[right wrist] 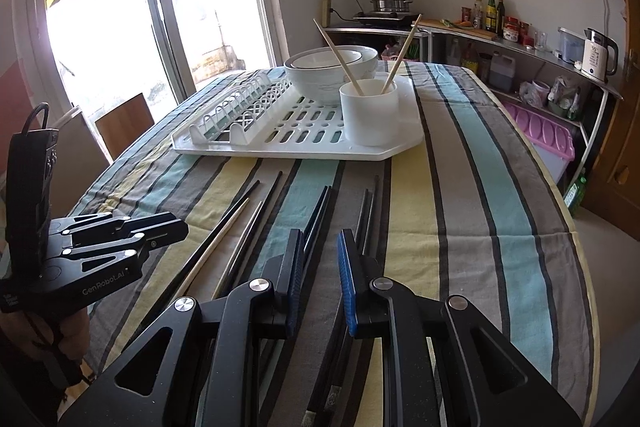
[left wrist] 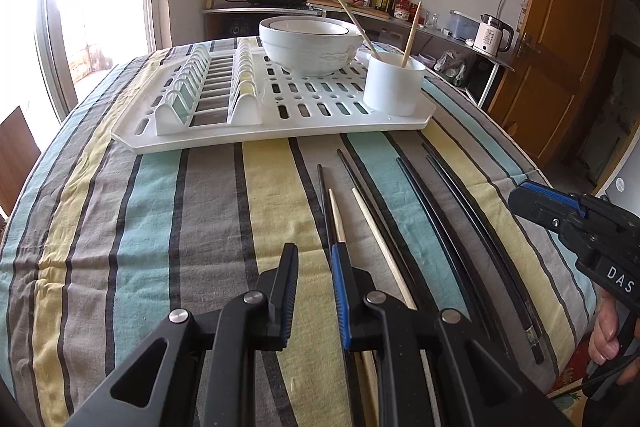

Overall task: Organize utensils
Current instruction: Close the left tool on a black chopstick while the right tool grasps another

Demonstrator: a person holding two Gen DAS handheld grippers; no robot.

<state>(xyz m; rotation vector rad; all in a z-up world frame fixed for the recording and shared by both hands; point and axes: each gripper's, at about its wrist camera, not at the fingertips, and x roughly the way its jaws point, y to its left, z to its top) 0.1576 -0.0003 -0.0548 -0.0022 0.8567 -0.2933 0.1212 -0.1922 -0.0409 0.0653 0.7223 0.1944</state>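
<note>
From the left wrist view, you are holding the left tool [left wrist: 315, 267] low over the striped table [left wrist: 160, 211], its jaws standing narrowly apart with nothing between them. Loose chopsticks are lying ahead on the cloth: a pale wooden chopstick [left wrist: 382, 247] and a black chopstick [left wrist: 325, 205] just beyond your fingertips, with more dark ones curving off to the right. Farther on, the white drying rack [left wrist: 280, 131] is carrying stacked bowls [left wrist: 310, 47] and a white cup [left wrist: 394, 83], where two wooden chopsticks are already standing. The right tool [left wrist: 520, 197] is showing at the right edge, too side-on here to tell its gap.

From the right wrist view, you are hovering the right tool [right wrist: 320, 269] over a pair of black chopsticks [right wrist: 320, 211], its jaws also narrowly apart and gripping nothing; the sticks are running under the fingers, not between the pads. The left tool is sitting low at the left, beside the pale chopstick.

You appear to be in the reaching step, with most sticks yet to be collected. The next move calls for settling each tool lower so one stick lies squarely between the pads, then closing firmly, since thin sticks flat on cloth are likely to roll or slip.
</note>
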